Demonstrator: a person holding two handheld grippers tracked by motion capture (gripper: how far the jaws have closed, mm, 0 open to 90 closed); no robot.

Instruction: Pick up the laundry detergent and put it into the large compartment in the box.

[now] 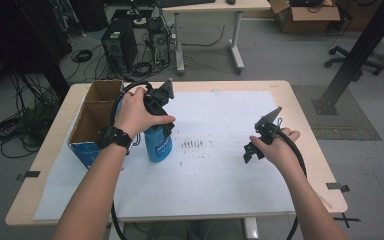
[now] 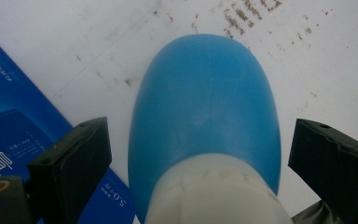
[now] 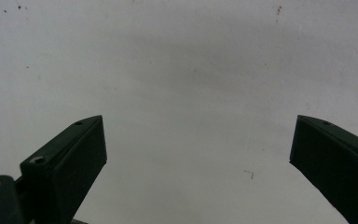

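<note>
Dim, even overhead light; soft, grainy close-ups; faint shadows.

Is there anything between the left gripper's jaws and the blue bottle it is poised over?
Nothing visible. In the left gripper view the left gripper has its jaws spread wide to either side of the blue bottle, with bare gaps of white paper between each jaw and the bottle. The blue box lies outside the left-hand jaw.
</note>
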